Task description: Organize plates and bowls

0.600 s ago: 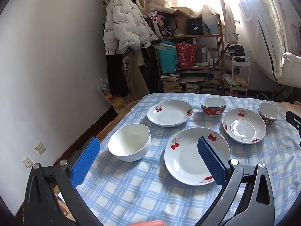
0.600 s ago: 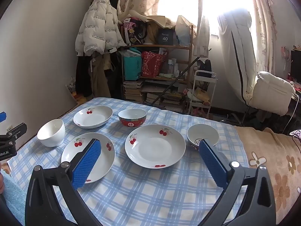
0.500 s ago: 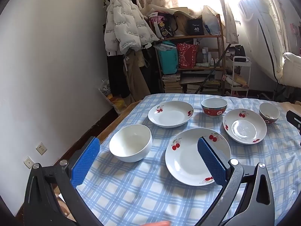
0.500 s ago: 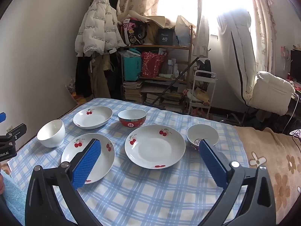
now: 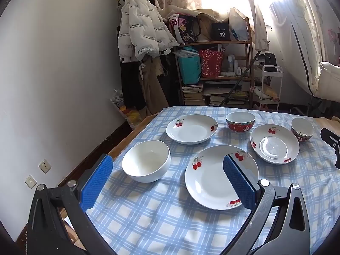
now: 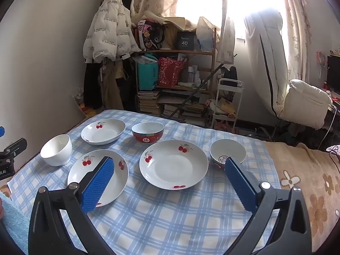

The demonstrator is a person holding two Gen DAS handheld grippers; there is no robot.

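Note:
Three white cherry-print plates lie on the blue checked tablecloth [image 5: 148,223]: a near one [image 5: 212,180] [image 6: 85,176], a far left one [image 5: 191,128] [image 6: 103,131] and a right one [image 5: 274,143] [image 6: 173,164]. A plain white bowl [image 5: 146,163] [image 6: 56,149] stands at the left. A red patterned bowl [image 5: 240,122] [image 6: 147,132] stands at the back, a smaller one [image 5: 302,130] [image 6: 227,153] at the right. My left gripper [image 5: 167,171] is open and empty, above the near table edge. My right gripper [image 6: 169,171] is open and empty, above the table in front of the right plate.
A wall [image 5: 53,74] runs along the table's left side. Behind the table stand a cluttered shelf [image 6: 176,74], a hanging white jacket [image 5: 140,34] and a small cart [image 6: 227,102]. A brown flowered cloth [image 6: 308,180] covers the right end.
The left gripper has drifted slightly; the dishes sit a little lower and further right in its view. The right gripper view is nearly unchanged.

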